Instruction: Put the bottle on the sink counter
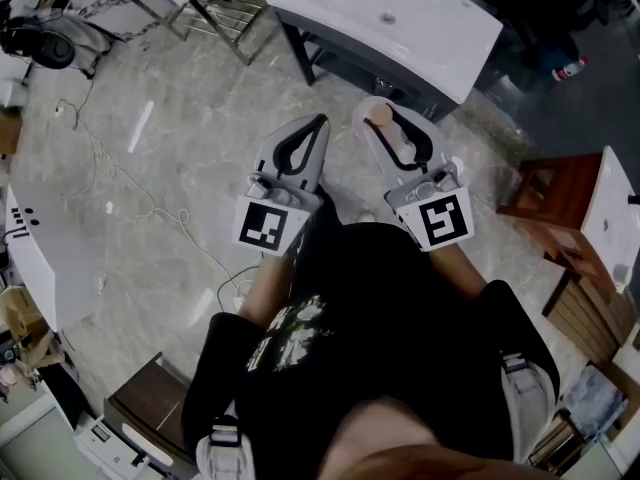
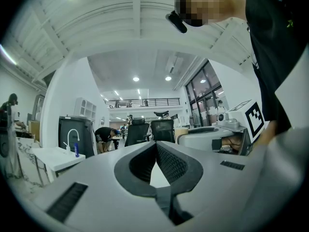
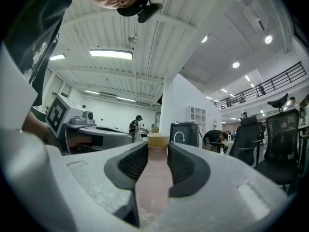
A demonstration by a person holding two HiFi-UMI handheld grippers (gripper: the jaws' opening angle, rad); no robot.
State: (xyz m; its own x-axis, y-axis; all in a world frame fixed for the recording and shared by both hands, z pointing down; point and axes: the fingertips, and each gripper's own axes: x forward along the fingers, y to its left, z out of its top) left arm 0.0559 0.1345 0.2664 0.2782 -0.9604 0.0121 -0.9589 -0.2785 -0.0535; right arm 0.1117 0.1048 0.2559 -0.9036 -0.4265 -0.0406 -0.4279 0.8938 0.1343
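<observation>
A wide stretch of marble floor (image 1: 170, 168) lies open at the left of the head view, crossed by a thin cable (image 1: 110, 173). The white sink counter (image 1: 450, 63) is set at upper centre, its near edge just above both tongs. A brown wooden stand (image 1: 550, 193) is placed at the right edge. The left tongs (image 1: 320, 120) are closed tip to tip, and nothing is held. The right tongs (image 1: 382, 108) are clamped on the pink bottle (image 1: 392, 140), whose tan cap is pointed towards the counter.
</observation>
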